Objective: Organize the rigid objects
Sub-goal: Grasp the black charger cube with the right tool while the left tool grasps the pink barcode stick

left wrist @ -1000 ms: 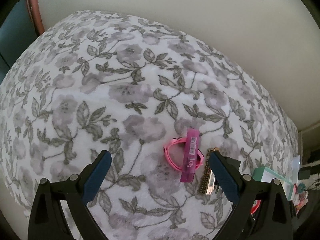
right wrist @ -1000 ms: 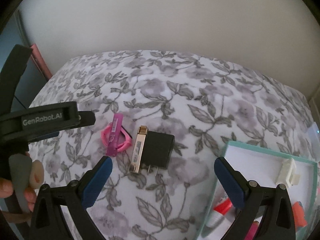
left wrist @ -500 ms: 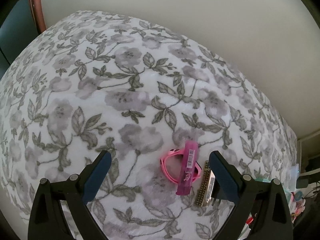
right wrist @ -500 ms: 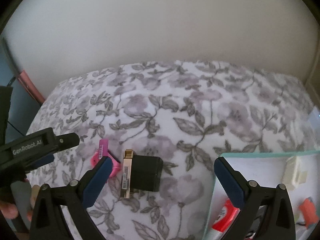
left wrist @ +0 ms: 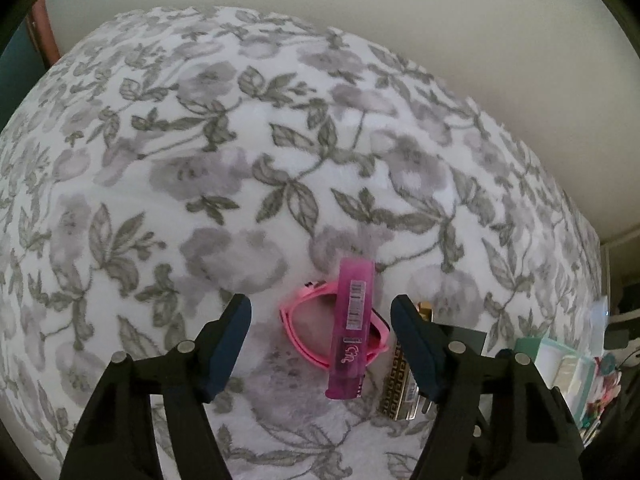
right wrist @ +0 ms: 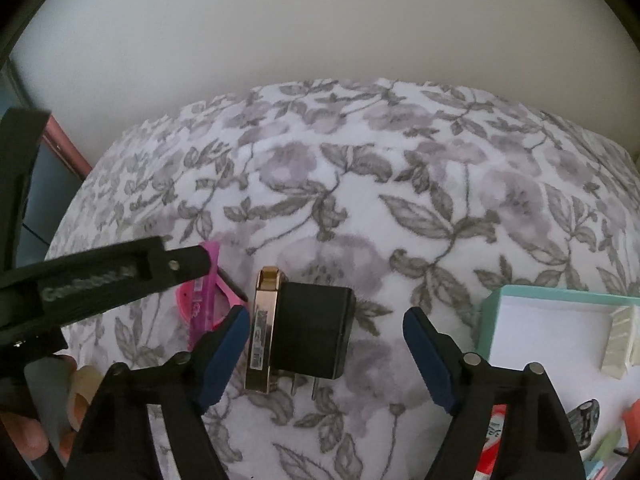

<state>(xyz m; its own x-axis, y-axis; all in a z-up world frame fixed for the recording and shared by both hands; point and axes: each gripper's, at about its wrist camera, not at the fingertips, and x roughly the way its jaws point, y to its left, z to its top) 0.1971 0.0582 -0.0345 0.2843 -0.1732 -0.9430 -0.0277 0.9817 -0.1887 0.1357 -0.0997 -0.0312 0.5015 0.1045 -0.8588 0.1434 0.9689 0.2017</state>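
In the left wrist view the left gripper [left wrist: 320,316] has just been closing but its jaws are still apart, the pink lighter [left wrist: 352,328] and the pink ring [left wrist: 298,334] under it lying untouched between them on the floral blanket [left wrist: 240,160], a teal box [left wrist: 560,364] at the right edge and a pale wall [left wrist: 400,20] above. In the right wrist view the right gripper [right wrist: 326,328], also just closing, straddles without touching the gold lighter [right wrist: 262,328] and black charger [right wrist: 314,332]; at right the teal box [right wrist: 492,320] holds a white block [right wrist: 622,340].
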